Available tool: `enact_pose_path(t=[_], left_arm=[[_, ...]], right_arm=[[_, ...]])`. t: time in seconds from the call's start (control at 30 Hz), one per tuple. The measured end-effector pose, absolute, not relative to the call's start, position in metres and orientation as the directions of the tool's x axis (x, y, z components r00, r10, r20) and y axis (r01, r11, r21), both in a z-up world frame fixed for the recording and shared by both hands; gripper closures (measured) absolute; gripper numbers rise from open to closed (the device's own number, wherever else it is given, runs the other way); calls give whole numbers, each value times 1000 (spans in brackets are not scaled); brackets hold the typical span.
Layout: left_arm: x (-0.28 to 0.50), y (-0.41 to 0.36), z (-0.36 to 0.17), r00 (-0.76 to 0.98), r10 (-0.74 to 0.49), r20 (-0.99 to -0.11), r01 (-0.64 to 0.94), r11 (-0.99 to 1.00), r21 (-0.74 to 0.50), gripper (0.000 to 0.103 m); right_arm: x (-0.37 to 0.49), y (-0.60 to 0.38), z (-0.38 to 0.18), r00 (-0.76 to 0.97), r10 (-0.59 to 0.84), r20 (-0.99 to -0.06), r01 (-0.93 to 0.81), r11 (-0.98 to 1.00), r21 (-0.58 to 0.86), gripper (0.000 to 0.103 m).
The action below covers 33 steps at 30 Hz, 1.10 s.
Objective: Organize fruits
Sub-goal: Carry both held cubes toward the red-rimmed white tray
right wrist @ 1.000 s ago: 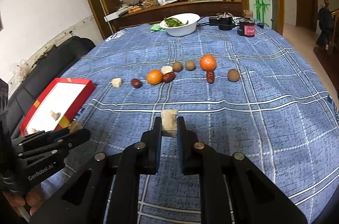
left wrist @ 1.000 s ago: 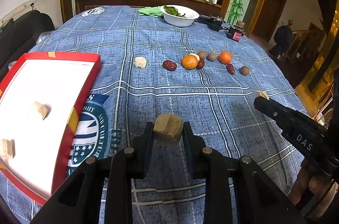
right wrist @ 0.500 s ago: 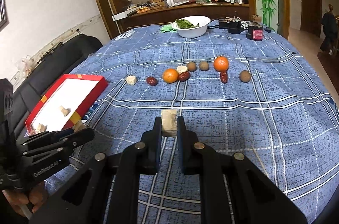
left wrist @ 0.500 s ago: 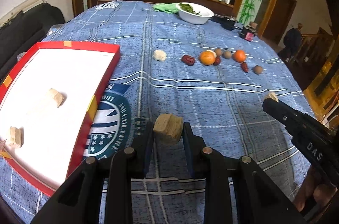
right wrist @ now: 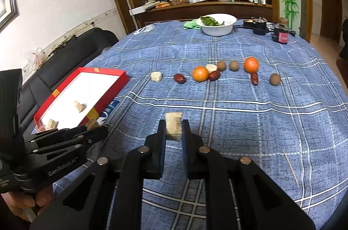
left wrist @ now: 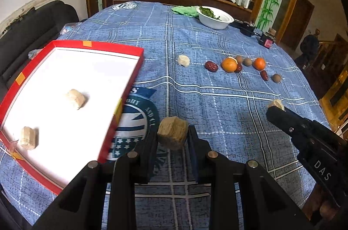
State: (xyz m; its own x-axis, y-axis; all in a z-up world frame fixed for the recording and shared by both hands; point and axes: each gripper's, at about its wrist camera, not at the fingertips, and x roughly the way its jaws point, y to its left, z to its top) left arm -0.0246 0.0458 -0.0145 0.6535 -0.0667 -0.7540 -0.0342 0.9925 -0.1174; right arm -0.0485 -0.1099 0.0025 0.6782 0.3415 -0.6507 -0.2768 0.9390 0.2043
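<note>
My left gripper (left wrist: 173,138) is shut on a tan fruit chunk (left wrist: 173,132), held above the blue cloth just right of the red tray (left wrist: 121,49). The tray holds two tan chunks (left wrist: 75,98) (left wrist: 28,138). My right gripper (right wrist: 173,132) is shut on a pale fruit chunk (right wrist: 173,125) above the cloth; it also shows at the right of the left wrist view (left wrist: 275,105). A row on the cloth holds a pale chunk (right wrist: 156,76), red dates (right wrist: 179,78), two oranges (right wrist: 200,74) (right wrist: 251,64) and small brown fruits (right wrist: 275,79).
A white bowl of greens (right wrist: 217,24) with a green cloth, a black device and a dark jar (right wrist: 282,35) stand at the table's far side. A toothpick (right wrist: 290,167) lies at the right. A black sofa (right wrist: 71,43) runs along the left of the table.
Both grippers have moved left toward the red tray with their chunks; the tray now looms larger and closer in both views.
</note>
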Motion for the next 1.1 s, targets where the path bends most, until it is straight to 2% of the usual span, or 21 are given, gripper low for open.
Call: enact_pose_path(t=[0.27, 0.7, 1.1], left_arm=[[-30, 74, -3, 678, -30, -735, -93, 988, -127, 77], [-52, 155, 17, 707, 145, -692, -313, 942, -123, 77], [-62, 197, 25, 691, 233, -684, -417, 902, -114, 77]], right_arm=[[-43, -77, 11, 653, 404, -641, -362, 910, 204, 88], [-31, 11, 26, 557, 563, -611, -563, 796, 220, 88], [-24, 78, 29, 473, 628, -618, -668, 713, 214, 88]])
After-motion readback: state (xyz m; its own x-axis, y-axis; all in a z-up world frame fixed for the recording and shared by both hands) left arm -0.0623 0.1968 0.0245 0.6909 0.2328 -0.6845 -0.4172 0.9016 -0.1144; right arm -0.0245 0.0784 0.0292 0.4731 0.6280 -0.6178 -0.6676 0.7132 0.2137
